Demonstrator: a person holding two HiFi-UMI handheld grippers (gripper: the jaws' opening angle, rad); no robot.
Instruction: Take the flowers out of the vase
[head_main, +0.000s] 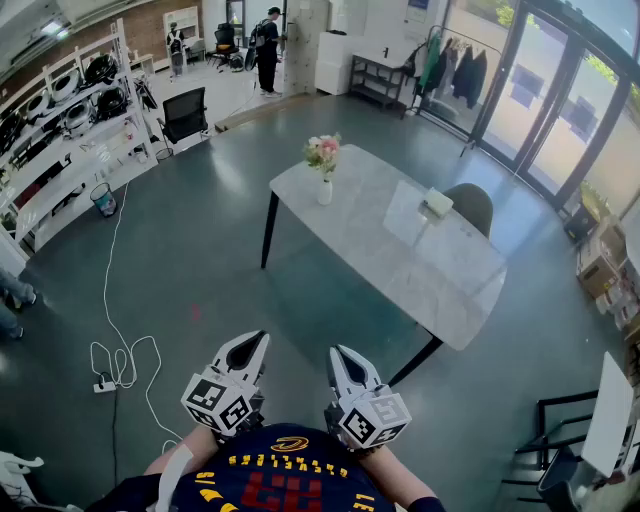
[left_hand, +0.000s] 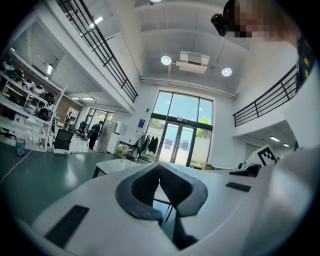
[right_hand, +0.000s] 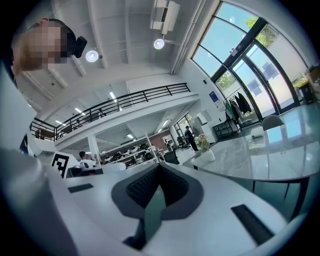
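Two hand-held tools, the left gripper (head_main: 258, 340) and the right gripper (head_main: 338, 354), sit side by side, each with its fingers pressed together on nothing. Black-and-white square markers (head_main: 218, 402) cover their cubes. The yellow and red print on the person's dark shirt (head_main: 285, 480) is cut off and cannot be read. Pink and white flowers (head_main: 323, 152) stand upright in a white vase (head_main: 325, 190) at the far corner of a pale marble worktop (head_main: 400, 260). They are well beyond both sets of fingertips, across a stretch of green floor (head_main: 200, 280).
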